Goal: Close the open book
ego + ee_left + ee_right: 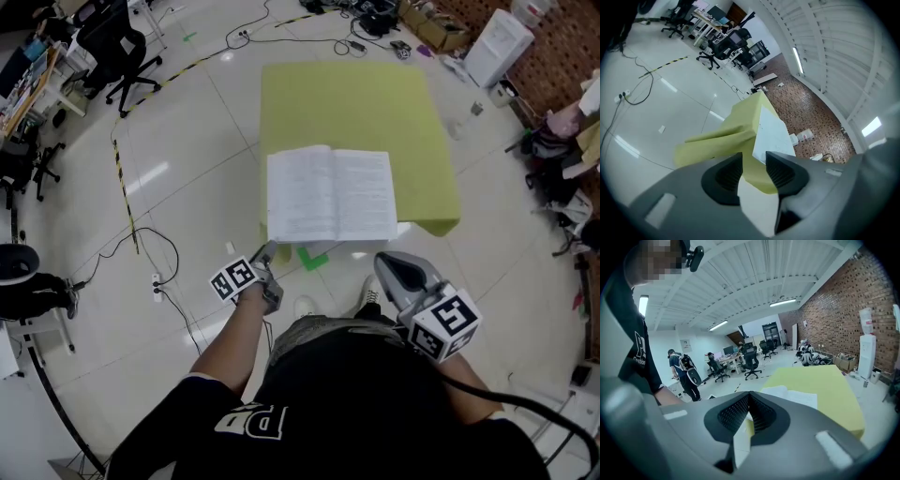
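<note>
Open book [330,195] lying face up at the near edge of the yellow-green table [375,103]. Its spine is pointing away from the person, and the long axis of the open spread is running left to right. The left gripper [269,251] is hovering just off the book's near left corner with its jaws spread and nothing between them. The right gripper [384,258] is waiting near the near right corner, its jaws pressed together and empty. The step in hand appears to be the approach. It is probably done best by slipping one spread jaw under the left cover's outer edge, pinching that half only, and swinging it over the spine while the right gripper is steadying the other half.
</note>
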